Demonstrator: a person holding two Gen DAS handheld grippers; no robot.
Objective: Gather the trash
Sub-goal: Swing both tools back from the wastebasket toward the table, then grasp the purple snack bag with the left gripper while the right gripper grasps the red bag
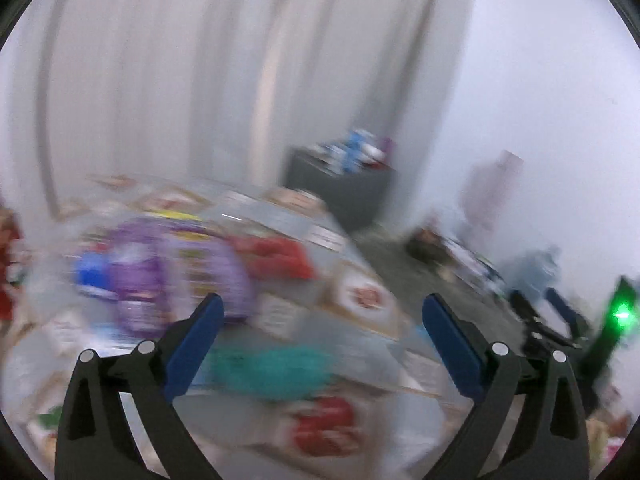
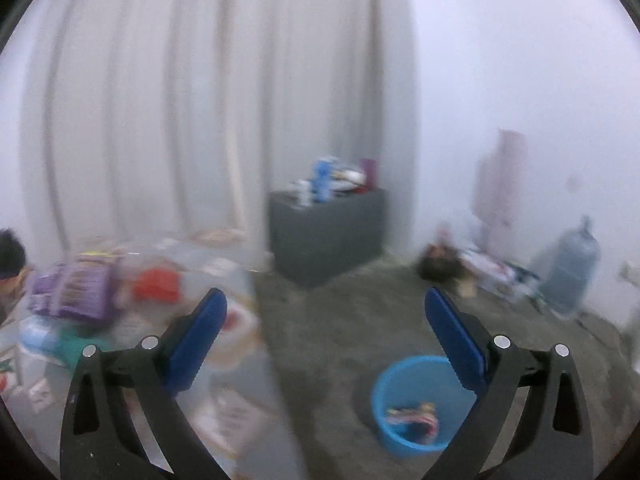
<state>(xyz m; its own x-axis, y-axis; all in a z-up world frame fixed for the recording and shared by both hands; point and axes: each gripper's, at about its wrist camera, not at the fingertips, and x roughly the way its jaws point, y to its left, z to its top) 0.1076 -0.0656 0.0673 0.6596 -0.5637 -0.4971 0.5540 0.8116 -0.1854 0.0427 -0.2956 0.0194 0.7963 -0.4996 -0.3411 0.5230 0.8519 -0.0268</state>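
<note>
Right gripper (image 2: 325, 300) wide apart and empty, blue bucket (image 2: 416, 404) holding wrappers (image 2: 412, 420) on carpet (image 2: 340, 320)

Soft, even, hazy light, both views heavily motion-blurred, fisheye bending at dark rims, a green lamp (image 1: 623, 313) glared.

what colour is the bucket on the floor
Light blue bucket, clearest in the right wrist view.

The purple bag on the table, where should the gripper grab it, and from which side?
Both views are blurred, so this is a guess. The purple bag lies flat on the table, so grip an outer edge where the film is thin, probably the near one. Come from above and in front, tilted down. The left gripper faces it with open, empty jaws.
</note>
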